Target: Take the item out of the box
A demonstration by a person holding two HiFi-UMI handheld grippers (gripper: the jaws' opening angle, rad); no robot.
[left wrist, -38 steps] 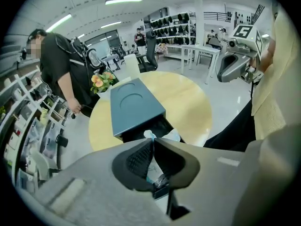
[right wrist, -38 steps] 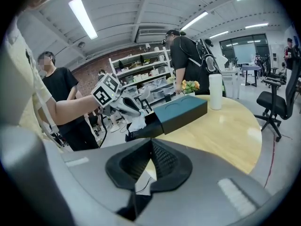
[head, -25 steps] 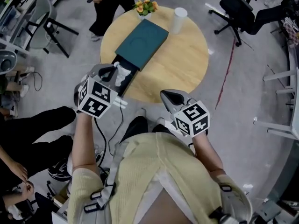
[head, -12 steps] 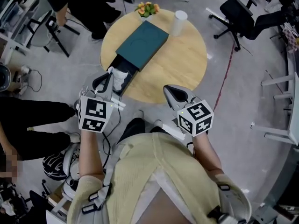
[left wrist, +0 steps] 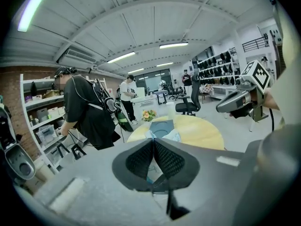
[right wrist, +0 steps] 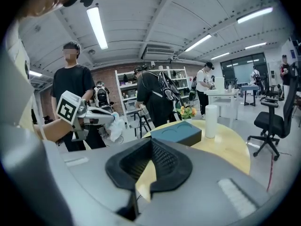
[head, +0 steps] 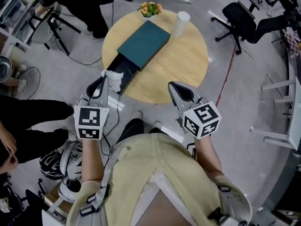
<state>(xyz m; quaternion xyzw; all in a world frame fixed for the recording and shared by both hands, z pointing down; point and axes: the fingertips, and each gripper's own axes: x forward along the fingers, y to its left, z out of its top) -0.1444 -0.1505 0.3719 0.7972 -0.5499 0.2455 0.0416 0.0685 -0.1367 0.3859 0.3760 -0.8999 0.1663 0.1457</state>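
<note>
As things stand, step: item (head: 114, 78) looks out of the box (head: 143, 41), nearly finished.
Left gripper (head: 104, 81): clamped on the white crumpled item, just beside the box's open end.
Right gripper (head: 177, 89): jaws together, empty, near the table (head: 188, 65) edge.
Next move: carry the item clear, set it down.

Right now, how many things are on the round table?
3: the teal box mid-table, the white cylinder at the far edge, the flowers beside it. The white item in the left tool isn't counted; the drawer may hide more.
</note>
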